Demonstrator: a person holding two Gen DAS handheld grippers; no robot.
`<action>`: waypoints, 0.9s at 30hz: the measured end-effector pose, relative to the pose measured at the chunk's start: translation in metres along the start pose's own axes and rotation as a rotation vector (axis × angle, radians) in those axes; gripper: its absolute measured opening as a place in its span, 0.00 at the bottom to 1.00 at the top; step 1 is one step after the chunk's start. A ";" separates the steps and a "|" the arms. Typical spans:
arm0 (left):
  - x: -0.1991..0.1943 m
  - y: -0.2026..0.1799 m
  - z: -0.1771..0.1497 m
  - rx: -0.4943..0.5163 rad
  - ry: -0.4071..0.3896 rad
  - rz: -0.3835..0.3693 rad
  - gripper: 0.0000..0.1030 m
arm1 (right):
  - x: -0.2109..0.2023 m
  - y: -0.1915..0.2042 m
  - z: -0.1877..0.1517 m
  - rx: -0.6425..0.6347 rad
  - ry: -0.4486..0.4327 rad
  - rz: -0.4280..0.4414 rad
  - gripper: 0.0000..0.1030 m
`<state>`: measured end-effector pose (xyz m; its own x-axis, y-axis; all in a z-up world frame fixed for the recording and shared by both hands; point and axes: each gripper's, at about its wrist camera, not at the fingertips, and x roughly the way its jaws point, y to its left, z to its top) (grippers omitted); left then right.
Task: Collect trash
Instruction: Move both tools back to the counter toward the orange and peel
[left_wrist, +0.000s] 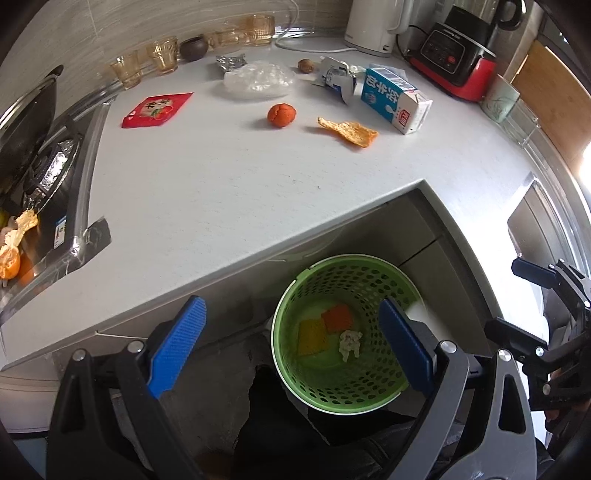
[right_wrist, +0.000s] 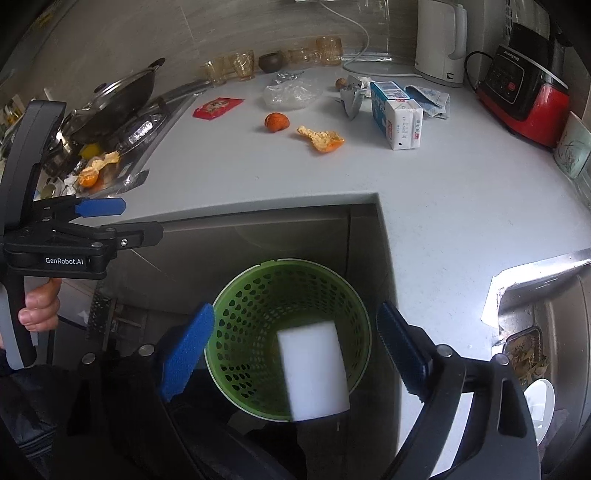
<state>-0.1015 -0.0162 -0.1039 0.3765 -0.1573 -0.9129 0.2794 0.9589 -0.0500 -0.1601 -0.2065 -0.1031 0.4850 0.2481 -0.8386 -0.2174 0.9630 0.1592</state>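
Both grippers stand wide open above the green basket (right_wrist: 288, 339). Between the right gripper (right_wrist: 295, 347) pads, untouched, a white foam block (right_wrist: 314, 373) hangs over the basket mouth; the left gripper (left_wrist: 291, 343) holds nothing. Remaining trash lies well beyond on the countertop (left_wrist: 221, 177): orange peel (left_wrist: 349, 132), milk carton (left_wrist: 395, 99), red wrapper (left_wrist: 157, 109), plastic bag (left_wrist: 258, 79). Judged handling: peel is light and limp, pinch at its thick edge; carton is light, crushable, grip across its narrow sides.

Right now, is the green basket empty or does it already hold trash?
Not empty. The green basket holds an orange piece, a yellow piece and a crumpled scrap; a white block is above its mouth.
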 end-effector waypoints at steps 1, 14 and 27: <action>0.000 0.001 0.000 -0.001 -0.001 0.000 0.87 | 0.000 -0.001 0.002 0.003 -0.001 -0.002 0.87; 0.009 0.020 0.019 0.000 -0.008 -0.007 0.87 | 0.012 0.001 0.037 0.049 -0.034 -0.037 0.92; 0.071 0.035 0.121 0.073 -0.041 -0.115 0.87 | 0.070 -0.017 0.117 0.198 -0.084 -0.113 0.92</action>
<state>0.0417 -0.0219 -0.1213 0.3736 -0.2764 -0.8855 0.3861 0.9143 -0.1225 -0.0235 -0.1928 -0.1041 0.5677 0.1375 -0.8116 0.0089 0.9849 0.1731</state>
